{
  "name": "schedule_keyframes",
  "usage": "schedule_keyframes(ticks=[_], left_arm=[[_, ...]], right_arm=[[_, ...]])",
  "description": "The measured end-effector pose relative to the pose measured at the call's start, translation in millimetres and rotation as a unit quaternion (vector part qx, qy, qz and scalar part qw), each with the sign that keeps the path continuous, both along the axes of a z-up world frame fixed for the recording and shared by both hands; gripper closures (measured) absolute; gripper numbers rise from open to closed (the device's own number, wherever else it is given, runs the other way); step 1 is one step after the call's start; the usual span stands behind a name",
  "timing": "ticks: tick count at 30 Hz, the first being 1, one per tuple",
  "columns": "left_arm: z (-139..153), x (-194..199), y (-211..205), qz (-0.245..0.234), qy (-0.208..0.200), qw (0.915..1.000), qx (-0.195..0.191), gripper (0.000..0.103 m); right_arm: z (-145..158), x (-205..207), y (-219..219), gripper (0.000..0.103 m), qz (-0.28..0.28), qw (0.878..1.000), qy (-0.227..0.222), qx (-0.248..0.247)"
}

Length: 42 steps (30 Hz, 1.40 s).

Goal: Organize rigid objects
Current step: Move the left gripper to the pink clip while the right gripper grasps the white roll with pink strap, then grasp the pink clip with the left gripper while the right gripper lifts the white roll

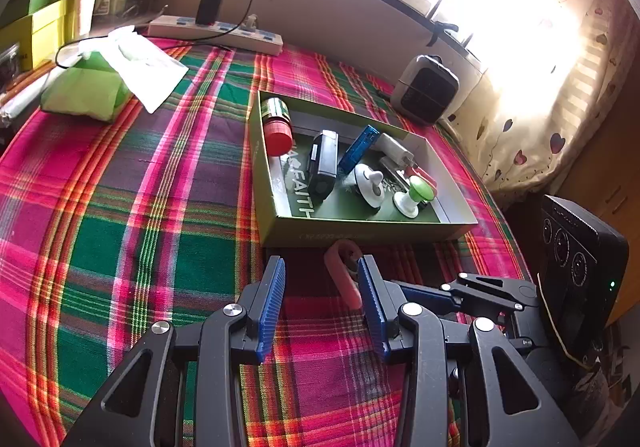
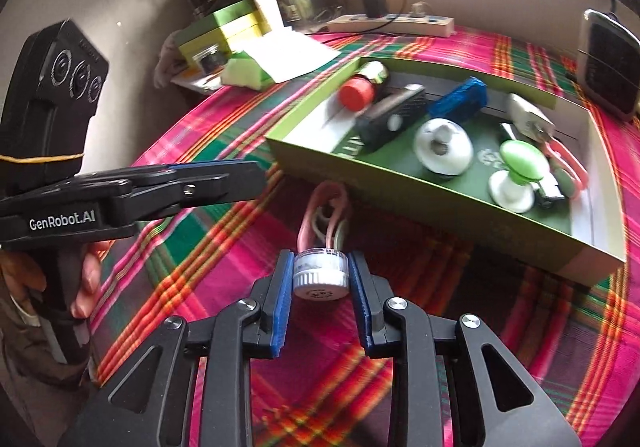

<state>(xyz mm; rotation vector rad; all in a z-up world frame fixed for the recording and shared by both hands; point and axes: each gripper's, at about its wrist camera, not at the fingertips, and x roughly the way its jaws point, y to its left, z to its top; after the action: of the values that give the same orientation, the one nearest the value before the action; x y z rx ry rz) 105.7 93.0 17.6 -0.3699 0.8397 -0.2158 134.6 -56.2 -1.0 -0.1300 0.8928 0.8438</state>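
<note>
Left wrist view: the left gripper point(image 1: 320, 303) is hovering over the plaid cloth point(image 1: 132, 183) with its blue pads spread and nothing pinched between them. A pink clip point(image 1: 344, 279) is lying on the cloth just beside the right-hand pad, close to the near wall of the green box point(image 1: 360, 233). Inside the box, a red-capped jar point(image 1: 277, 129) is sitting in the far left corner, a black device point(image 1: 322, 163) and a blue block point(image 1: 358, 149) are lying toward the middle, and a white knob point(image 1: 370, 183) and a green-topped knob point(image 1: 414, 195) are standing near the front wall. A power strip point(image 1: 218, 31) is lying along the cloth's far edge.

Right wrist view: the right gripper point(image 2: 320, 275) is pinching a small white round cap point(image 2: 320, 273) between its pads, above the cloth near the box's front wall point(image 2: 420, 203). Past it the pink clip point(image 2: 326, 215) is blurred. The left gripper point(image 2: 224, 177) is reaching in from the left edge, a hand point(image 2: 86, 279) wrapping its handle.
</note>
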Motion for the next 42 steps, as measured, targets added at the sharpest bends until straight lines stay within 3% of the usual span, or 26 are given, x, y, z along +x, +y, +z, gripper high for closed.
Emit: schedule_keyframes(ticks=[8, 13, 25, 37, 42], left_arm=[[-1.4, 2.4, -13.6, -0.015, 0.007, 0.9999, 0.006, 0.066], [-2.3, 6.4, -26.0, -0.023, 0.012, 0.9996, 0.015, 0.065], [-13.0, 17.4, -48.0, -0.009, 0.034, 0.9966, 0.074, 0.064], [-16.3, 22.7, -59.8, 0.005, 0.038, 0.9909, 0.129, 0.064], [-16.4, 23.1, -59.9, 0.008, 0.035, 0.9911, 0.128, 0.064]], right_arm=[[-0.5, -7.8, 6.9, 0.074, 0.022, 1.000, 0.005, 0.010], [3.5, -8.9, -7.9, 0.074, 0.006, 1.000, -0.004, 0.013], [9.9, -8.1, -48.0, 0.074, -0.069, 0.995, -0.063, -0.040], [10.1, -4.8, -65.8, 0.074, -0.108, 0.988, -0.085, -0.066], [8.6, -3.5, -67.3, 0.074, -0.120, 0.985, -0.093, -0.083]])
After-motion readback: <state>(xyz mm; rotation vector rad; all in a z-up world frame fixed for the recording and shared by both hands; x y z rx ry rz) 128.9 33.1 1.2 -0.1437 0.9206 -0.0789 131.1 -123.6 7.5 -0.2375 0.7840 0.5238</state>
